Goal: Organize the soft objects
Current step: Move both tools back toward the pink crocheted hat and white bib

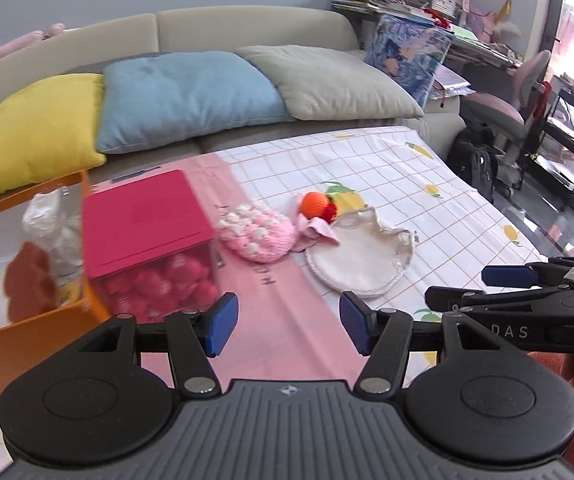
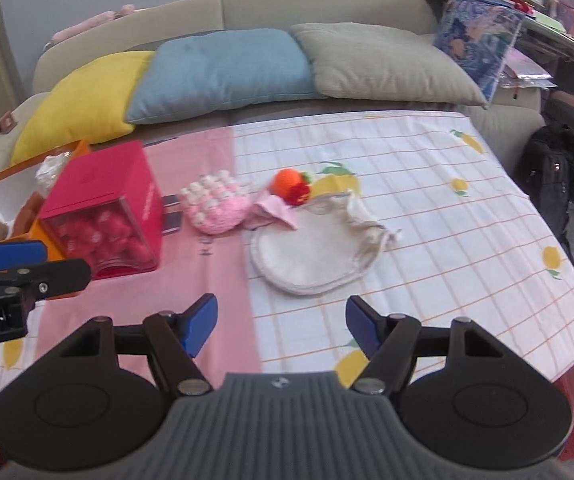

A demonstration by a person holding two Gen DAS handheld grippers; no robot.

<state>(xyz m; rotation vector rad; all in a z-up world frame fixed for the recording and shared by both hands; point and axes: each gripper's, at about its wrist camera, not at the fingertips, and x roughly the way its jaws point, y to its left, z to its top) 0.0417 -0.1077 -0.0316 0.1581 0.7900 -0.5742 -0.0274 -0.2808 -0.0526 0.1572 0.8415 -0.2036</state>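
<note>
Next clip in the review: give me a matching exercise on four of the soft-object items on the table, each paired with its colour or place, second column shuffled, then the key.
Things:
1. knitted ball
2. drawstring pouch
3. bobbled knit piece
4. clear box

Descriptions:
A. cream, lying flat on the checked cloth
B. magenta lid, red soft shapes inside
C. orange, farthest back of the pile
D. pink and white, between the box and the small pink cloth

Pairs: 1-C, 2-A, 3-D, 4-B
</note>
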